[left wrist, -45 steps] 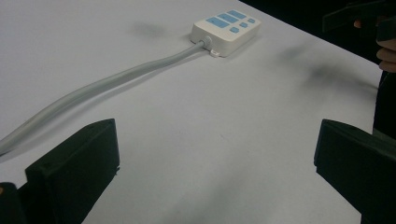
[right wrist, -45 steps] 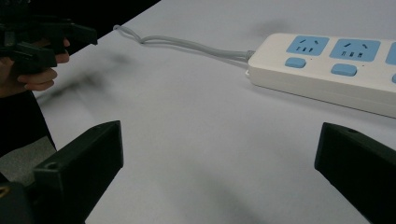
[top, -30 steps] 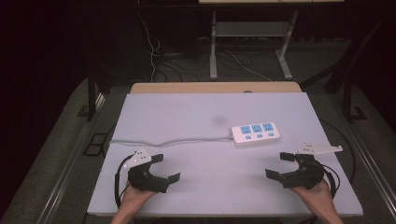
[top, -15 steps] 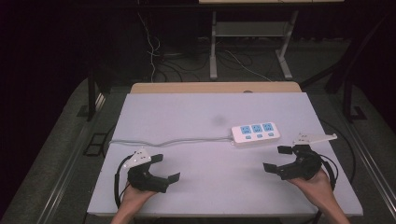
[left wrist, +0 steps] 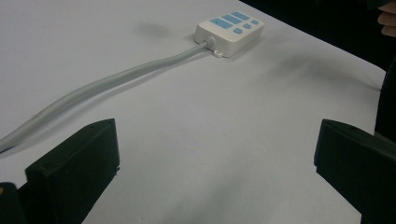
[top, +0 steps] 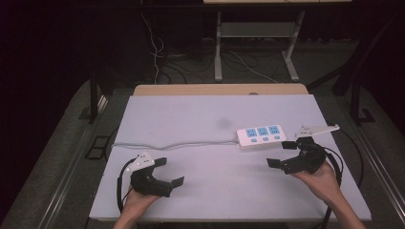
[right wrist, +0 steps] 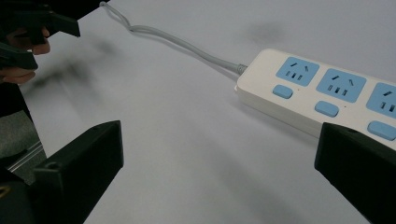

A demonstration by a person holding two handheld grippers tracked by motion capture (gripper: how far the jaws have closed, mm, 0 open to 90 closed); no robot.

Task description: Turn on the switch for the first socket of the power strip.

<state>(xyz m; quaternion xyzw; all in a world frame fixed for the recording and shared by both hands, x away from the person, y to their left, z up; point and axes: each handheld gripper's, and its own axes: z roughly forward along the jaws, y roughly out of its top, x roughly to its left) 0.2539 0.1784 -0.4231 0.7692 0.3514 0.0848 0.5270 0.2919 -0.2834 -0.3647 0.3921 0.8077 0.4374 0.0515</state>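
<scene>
Since the earlier frames, the right tongs (top: 285,154) have been carried forward and a little inward, so that they are now just beside the near right end of the power strip (top: 261,136); the left tongs (top: 169,171) have been kept where they were, at the near left of the table (top: 191,114).

One power strip is counted, white, lying flat at the right of the table's middle. Three blue socket faces are seen on it in the high view, each with a blue switch button beside it — in the right gripper view the power strip (right wrist: 322,95) is met close ahead, past the right-hand jaw. One grey cord (top: 172,144) is run from the strip's left end across the table to the left edge, and in the left gripper view the cord (left wrist: 107,86) is followed up to the strip (left wrist: 229,29) far off.

Two pairs of tongs are counted, one in each hand. Both are held wide apart, nothing between the jaws, low over the bare table.
</scene>
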